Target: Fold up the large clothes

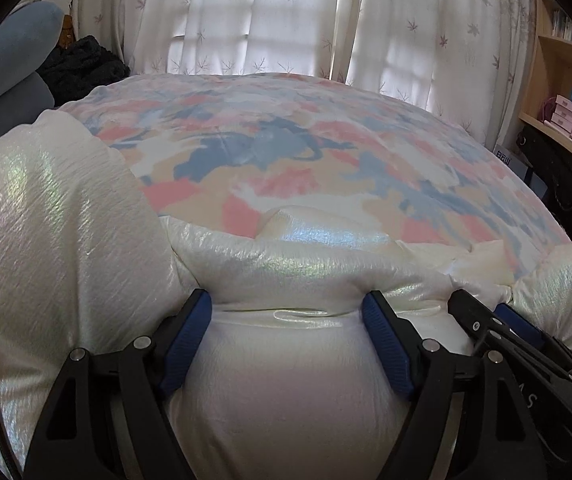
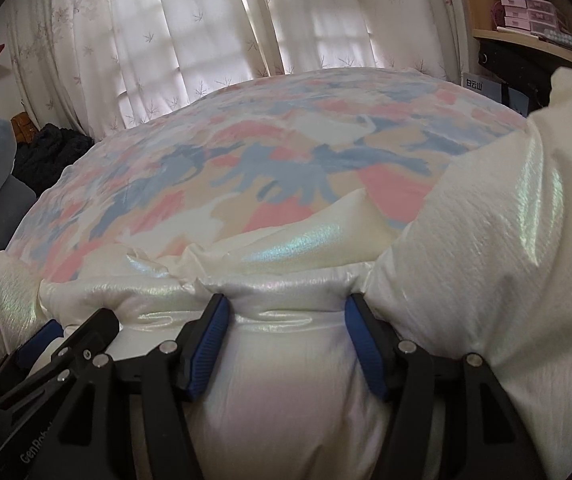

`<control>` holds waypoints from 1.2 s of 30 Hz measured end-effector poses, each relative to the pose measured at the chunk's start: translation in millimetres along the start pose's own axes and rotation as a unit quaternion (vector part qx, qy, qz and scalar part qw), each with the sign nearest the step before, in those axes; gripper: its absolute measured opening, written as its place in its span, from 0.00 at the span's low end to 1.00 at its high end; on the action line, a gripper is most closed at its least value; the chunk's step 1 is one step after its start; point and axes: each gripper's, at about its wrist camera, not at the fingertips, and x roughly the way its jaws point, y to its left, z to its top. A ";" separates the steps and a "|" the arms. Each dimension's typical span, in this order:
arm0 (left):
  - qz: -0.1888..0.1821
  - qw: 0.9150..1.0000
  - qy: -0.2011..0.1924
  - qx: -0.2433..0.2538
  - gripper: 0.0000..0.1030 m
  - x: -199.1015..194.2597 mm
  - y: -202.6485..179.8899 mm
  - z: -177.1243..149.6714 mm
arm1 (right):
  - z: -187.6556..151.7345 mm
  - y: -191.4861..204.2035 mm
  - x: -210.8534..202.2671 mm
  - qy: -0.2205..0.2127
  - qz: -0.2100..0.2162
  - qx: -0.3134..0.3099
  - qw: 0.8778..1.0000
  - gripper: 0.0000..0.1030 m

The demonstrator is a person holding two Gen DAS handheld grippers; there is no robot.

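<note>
Curtained bedroom, patterned bed; white puffy jacket partly folded; left gripper and right gripper each pinch its padded edge; further folds remain.

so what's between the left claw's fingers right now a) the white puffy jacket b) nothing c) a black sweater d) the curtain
a: in the left wrist view, the left claw has a puffed fold of the white jacket bulging between its blue pads.
</note>
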 end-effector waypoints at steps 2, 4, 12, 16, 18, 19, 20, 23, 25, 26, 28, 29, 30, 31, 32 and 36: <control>-0.003 1.000 0.000 -0.002 0.75 1.7 1.0 -0.2 | -0.1 -0.7 1.4 -0.001 0.002 0.001 1.000 0.59; -0.006 1.000 0.001 -0.004 0.75 3.4 2.4 0.0 | 0.3 -1.2 3.1 -0.002 0.003 0.002 1.000 0.59; -0.018 1.000 0.009 -0.012 0.78 13.9 4.9 2.7 | 2.3 -2.5 6.2 -0.001 0.008 0.006 1.000 0.60; -0.023 0.999 0.019 -0.013 0.79 18.0 6.1 5.6 | 3.9 -2.9 7.4 0.002 0.009 0.008 1.000 0.60; -0.024 0.999 0.025 -0.013 0.79 19.3 5.6 6.7 | 4.9 -2.3 8.9 0.008 0.010 0.006 1.000 0.60; -0.025 0.999 0.032 -0.011 0.80 20.9 5.9 8.7 | 6.2 -1.6 10.0 0.014 0.013 0.000 1.000 0.61; -0.026 0.999 0.038 -0.009 0.80 21.7 5.6 10.3 | 10.3 1.6 12.4 0.029 0.012 -0.018 0.999 0.61; -0.026 0.998 0.063 0.007 0.81 24.7 4.3 17.5 | 19.6 6.1 16.2 0.058 0.014 -0.064 0.996 0.62; -0.028 0.996 0.078 0.025 0.81 25.8 4.6 22.0 | 24.7 2.8 14.2 0.069 0.018 -0.088 0.994 0.60; -0.028 0.996 0.083 0.035 0.81 25.6 5.6 24.6 | 27.6 -0.5 13.1 0.073 0.018 -0.095 0.993 0.60; -0.025 0.995 0.086 0.049 0.81 23.8 9.6 29.2 | 31.8 -11.8 8.3 0.074 0.015 -0.102 0.992 0.58; -0.018 0.995 0.084 0.056 0.81 22.1 12.9 31.8 | 34.9 -19.3 5.5 0.074 0.014 -0.102 0.992 0.57; -0.012 0.995 0.082 0.060 0.81 20.5 16.1 34.1 | 38.4 -28.6 2.7 0.074 0.010 -0.101 0.992 0.54; -0.007 0.995 0.081 0.062 0.79 19.1 22.5 37.8 | 41.9 -38.6 0.7 0.075 0.010 -0.097 0.992 0.49; -0.004 0.995 0.081 0.058 0.76 18.7 30.8 42.1 | 46.0 -50.1 -1.6 0.076 0.010 -0.092 0.993 0.47; 0.000 0.996 0.088 0.021 0.72 21.2 63.6 52.9 | 57.4 -99.5 -10.9 0.067 -0.012 -0.060 0.996 0.43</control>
